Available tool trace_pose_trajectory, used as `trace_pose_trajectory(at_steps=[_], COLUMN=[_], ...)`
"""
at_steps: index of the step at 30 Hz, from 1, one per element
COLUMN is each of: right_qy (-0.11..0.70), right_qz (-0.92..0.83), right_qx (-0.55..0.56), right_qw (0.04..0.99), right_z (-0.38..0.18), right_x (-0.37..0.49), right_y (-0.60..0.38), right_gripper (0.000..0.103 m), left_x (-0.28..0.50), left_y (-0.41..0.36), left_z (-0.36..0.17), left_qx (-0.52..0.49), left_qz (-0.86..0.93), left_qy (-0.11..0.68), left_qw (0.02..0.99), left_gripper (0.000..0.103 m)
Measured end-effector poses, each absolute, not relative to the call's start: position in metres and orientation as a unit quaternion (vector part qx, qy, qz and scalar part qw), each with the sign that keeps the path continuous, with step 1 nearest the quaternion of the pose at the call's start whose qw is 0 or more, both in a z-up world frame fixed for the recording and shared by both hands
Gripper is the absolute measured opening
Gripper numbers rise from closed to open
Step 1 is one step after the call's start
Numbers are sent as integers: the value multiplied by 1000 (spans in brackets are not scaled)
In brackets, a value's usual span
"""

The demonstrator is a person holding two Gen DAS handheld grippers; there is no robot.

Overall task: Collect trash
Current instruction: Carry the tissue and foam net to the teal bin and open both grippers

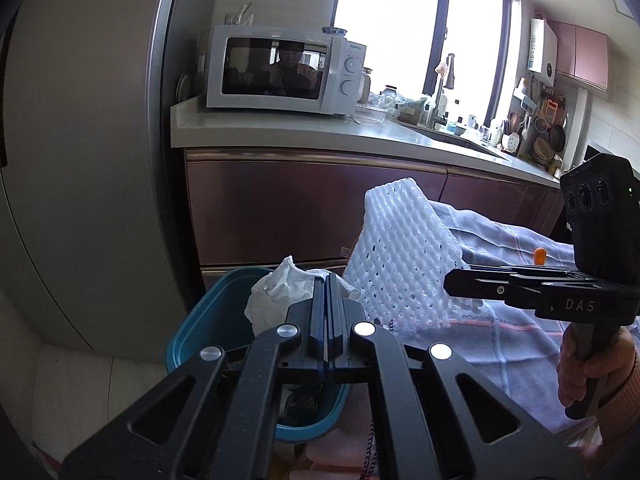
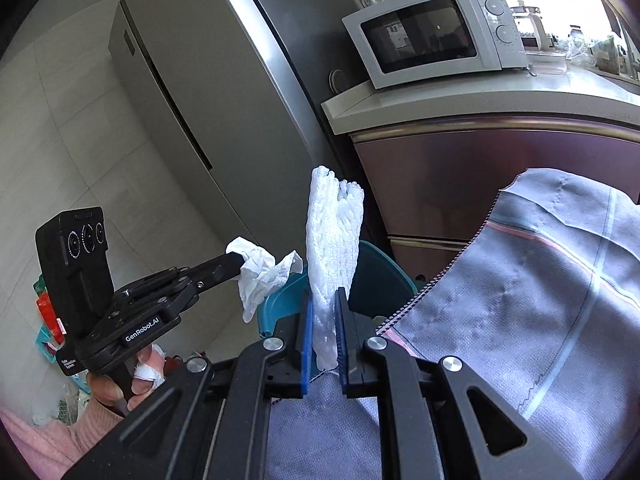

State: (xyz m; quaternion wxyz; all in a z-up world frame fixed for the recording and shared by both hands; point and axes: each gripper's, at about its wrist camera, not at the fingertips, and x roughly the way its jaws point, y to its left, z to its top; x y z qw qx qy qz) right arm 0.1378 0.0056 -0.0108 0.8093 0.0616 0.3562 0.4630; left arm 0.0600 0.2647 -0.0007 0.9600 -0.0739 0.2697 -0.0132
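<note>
My left gripper (image 1: 327,280) is shut on a crumpled white tissue (image 1: 276,294) and holds it over a teal bin (image 1: 208,320). From the right wrist view the same left gripper (image 2: 236,261) pinches the tissue (image 2: 260,276) just left of the teal bin (image 2: 380,284). My right gripper (image 2: 323,300) is shut on a white foam fruit net (image 2: 334,232), which stands upright between its blue pads above the bin's rim. In the left wrist view that right gripper (image 1: 450,282) comes in from the right, clamping the foam net (image 1: 400,248).
A grey checked cloth (image 2: 540,300) covers a surface right of the bin. Behind stand a maroon cabinet (image 1: 312,208), a counter with a white microwave (image 1: 280,70) and a tall grey fridge (image 2: 192,92). Colourful packets (image 2: 48,320) lie on the floor at left. A small orange piece (image 1: 540,257) rests on the cloth.
</note>
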Motion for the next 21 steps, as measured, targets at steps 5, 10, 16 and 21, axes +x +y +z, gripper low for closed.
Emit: trace_pose_trajectory(at_steps=[5,10,16,21], right_qy=[371,386,404,419], right_qz=[461,456,452,448], right_qx=[55,47,32,21], right_qw=[804,800,794,790], right_z=[-22,-32,-44,-54], right_x=[147,155,163,167], right_y=[24,39,57,68], right_gripper=[9,9,9,9], left_x=[70,80,90,100], left_y=[271,274,277,280], left_z=[-11,-23,-41,-55], left_qx=[-81,-84,-89,-93], left_qz=[-6,-1,5,11], left_qy=[279,290,307,321], left_qw=[957,953,948,943], left_gripper=[1,1,1,1])
